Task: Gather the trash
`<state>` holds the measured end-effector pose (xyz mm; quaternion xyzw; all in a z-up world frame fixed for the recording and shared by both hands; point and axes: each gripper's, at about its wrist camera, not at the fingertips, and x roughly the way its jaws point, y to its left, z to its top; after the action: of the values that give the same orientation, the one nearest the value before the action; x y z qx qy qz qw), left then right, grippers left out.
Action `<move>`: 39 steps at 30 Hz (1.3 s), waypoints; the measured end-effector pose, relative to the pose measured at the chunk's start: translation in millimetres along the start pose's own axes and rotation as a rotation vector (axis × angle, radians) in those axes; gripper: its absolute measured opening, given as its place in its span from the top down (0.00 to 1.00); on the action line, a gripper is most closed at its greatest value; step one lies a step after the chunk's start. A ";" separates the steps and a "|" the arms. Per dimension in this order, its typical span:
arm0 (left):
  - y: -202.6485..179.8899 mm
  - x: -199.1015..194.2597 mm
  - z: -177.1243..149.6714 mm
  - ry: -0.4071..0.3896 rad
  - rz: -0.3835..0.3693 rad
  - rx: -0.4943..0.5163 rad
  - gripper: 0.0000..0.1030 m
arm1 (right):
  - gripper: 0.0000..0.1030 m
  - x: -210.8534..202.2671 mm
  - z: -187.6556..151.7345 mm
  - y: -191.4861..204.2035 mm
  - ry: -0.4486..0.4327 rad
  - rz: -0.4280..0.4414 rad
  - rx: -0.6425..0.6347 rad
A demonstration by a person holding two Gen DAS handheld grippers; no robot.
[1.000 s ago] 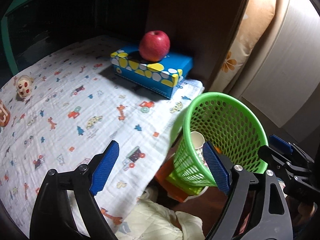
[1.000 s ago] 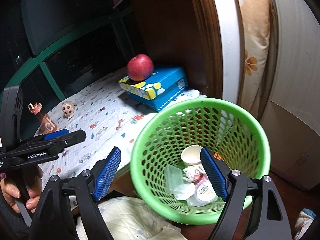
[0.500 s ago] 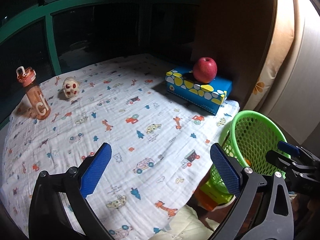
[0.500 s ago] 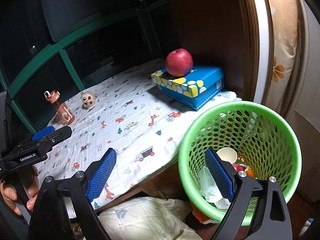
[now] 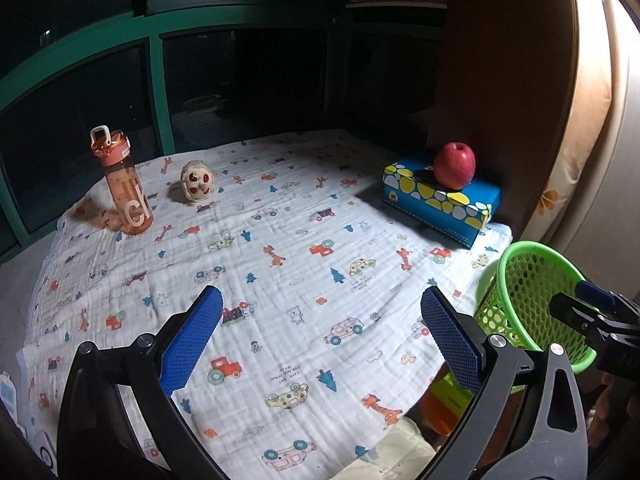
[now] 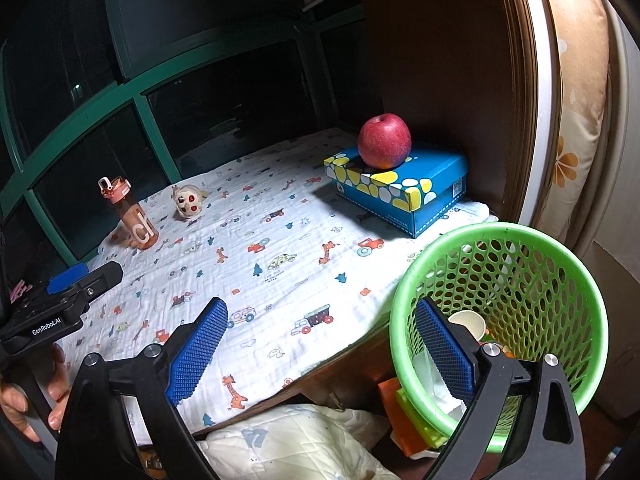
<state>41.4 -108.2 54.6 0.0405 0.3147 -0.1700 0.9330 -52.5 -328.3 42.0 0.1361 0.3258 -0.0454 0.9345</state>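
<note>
Both grippers, left and right, have just been opening and gape wide, holding nothing. One green basket at near right holds trash: one paper cup, wrappers. One apple, one bottle.

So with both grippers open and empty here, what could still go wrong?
1. The green basket sits past the table edge on stacked things, already holding a paper cup; the right gripper, close beside it, could tip it.
2. No loose trash shows on the patterned cloth; the left gripper, whose jaws have just been opening, may grab the apple, pink bottle or small toy instead.
</note>
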 end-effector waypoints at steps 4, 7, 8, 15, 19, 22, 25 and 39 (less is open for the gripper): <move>7.4 -5.9 -0.3 -0.009 0.015 0.005 0.05 | 0.10 0.4 -1.1 1.7 0.000 0.007 0.001; 9.1 -8.1 -1.1 -0.010 0.018 0.010 0.05 | 0.10 0.4 -1.7 4.8 -0.003 -0.008 -0.014; 10.1 -9.0 -1.6 -0.011 0.022 0.009 0.05 | 0.10 0.5 -2.0 6.2 -0.004 -0.011 -0.017; 16.2 -8.3 -2.8 -0.006 0.026 0.005 0.05 | 0.10 1.3 -3.0 7.2 -0.001 -0.005 -0.021; 18.0 -11.9 -5.0 -0.014 0.043 0.002 0.05 | 0.10 1.7 -2.6 9.0 -0.003 -0.004 -0.024; 19.5 -13.1 -7.3 -0.020 0.050 -0.008 0.05 | 0.09 1.0 -3.4 11.7 -0.005 -0.001 -0.033; 23.8 -11.8 -6.4 -0.014 0.049 -0.014 0.05 | 0.09 1.3 -3.9 12.7 -0.002 0.002 -0.036; 27.4 -12.6 -7.0 -0.010 0.058 -0.028 0.05 | 0.09 1.8 -3.6 12.0 -0.002 0.000 -0.038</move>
<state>37.4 -77.5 55.8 0.0359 0.3110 -0.1386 0.9396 -51.1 -315.8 40.9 0.1180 0.3258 -0.0394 0.9372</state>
